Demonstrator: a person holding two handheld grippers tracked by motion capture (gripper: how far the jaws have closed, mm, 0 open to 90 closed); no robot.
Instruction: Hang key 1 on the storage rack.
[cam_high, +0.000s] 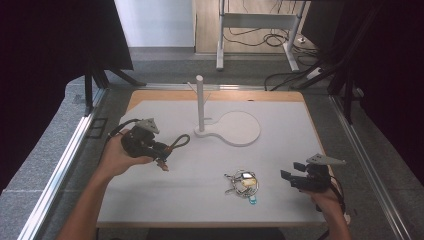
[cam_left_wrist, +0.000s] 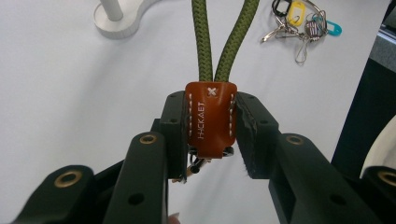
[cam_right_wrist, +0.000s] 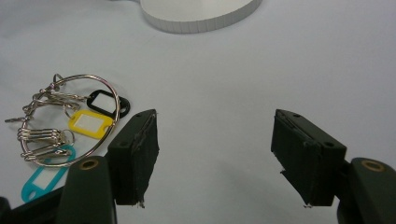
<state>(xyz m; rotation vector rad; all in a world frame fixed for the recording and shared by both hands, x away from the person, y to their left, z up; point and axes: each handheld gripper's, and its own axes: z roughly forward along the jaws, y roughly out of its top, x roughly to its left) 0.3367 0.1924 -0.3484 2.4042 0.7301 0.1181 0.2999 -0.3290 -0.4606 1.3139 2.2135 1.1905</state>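
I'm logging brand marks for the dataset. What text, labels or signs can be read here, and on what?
"HICKAET", stamped along the brown leather tab on the green rope loop, clamped in the left hand-held gripper; the letters are small, so the spelling is uncertain.
A stitched white "X" at that tab's top.
The key tags on the ring look blank.

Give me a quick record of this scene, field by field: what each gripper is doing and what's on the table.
left gripper: shut on the brown leather tab of a green rope loop, held above the table
right gripper: open, nothing between the jaws, near the table's right edge
key ring: lies on the table, with black, yellow and teal tags and metal clips
white stand: upright post on a flat round-ended base, at the far middle
table: white surface
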